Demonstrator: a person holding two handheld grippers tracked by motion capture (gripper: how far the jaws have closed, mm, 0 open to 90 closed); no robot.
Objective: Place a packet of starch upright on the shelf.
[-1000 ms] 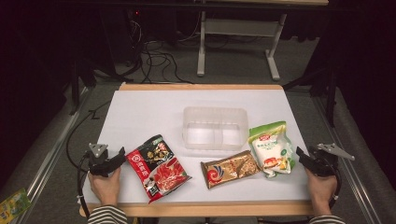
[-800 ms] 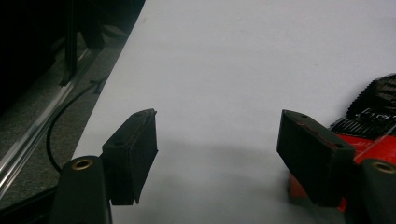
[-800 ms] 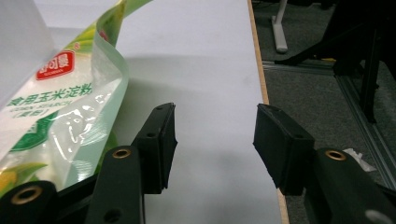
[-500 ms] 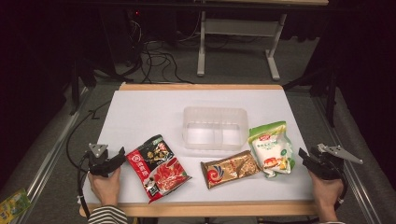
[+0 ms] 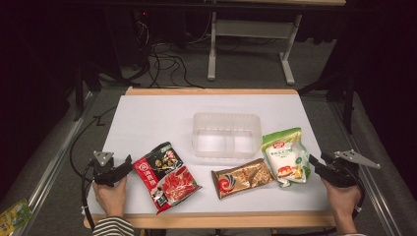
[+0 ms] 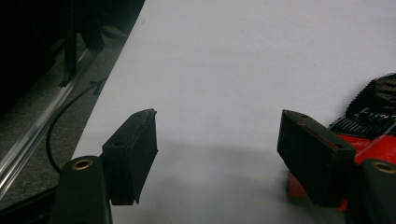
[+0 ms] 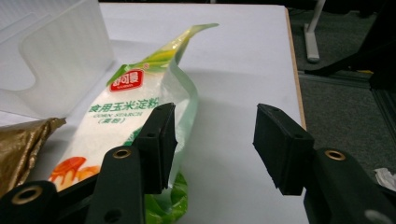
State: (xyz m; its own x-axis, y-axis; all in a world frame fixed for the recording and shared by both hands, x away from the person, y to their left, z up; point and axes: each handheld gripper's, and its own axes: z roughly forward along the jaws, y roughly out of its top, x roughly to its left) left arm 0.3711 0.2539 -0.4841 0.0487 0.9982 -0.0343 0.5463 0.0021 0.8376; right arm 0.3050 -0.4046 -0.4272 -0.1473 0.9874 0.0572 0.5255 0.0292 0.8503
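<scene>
Tongs first: your left gripper point(image 5: 129, 163) rests low at the bench's near left corner with its jaws spread wide and nothing between them. In the left gripper view point(image 6: 217, 154) bare white bench top shows in the gap, and the red and black packet point(image 6: 369, 126) lies just beside the jaw on that view's right side; whether that jaw touches the packet you cannot tell from here. Your right gripper point(image 5: 314, 164) sits by the bench's near right edge, its jaws likewise wide apart and holding nothing. In the right gripper view point(image 7: 212, 140) the green and white starch pouch point(image 7: 135, 116) lies just off one jaw, outside the gap, with white bench top between the two pads.

From above, the red and black packet point(image 5: 166, 176) lies flat toward the near left, angled, just beside your left gripper's tips. The gold snack packet point(image 5: 242, 177) lies near the middle of the near edge, and its right end meets the lower left of the green and white starch pouch point(image 5: 284, 156). That pouch lies toward the near right, its top end beside the right end of the clear plastic tray point(image 5: 226, 118). The tray stands at the middle of the bench point(image 5: 162, 113) with a divider across it and both compartments bare. Each of your hands grips its tool from the near edge.
</scene>
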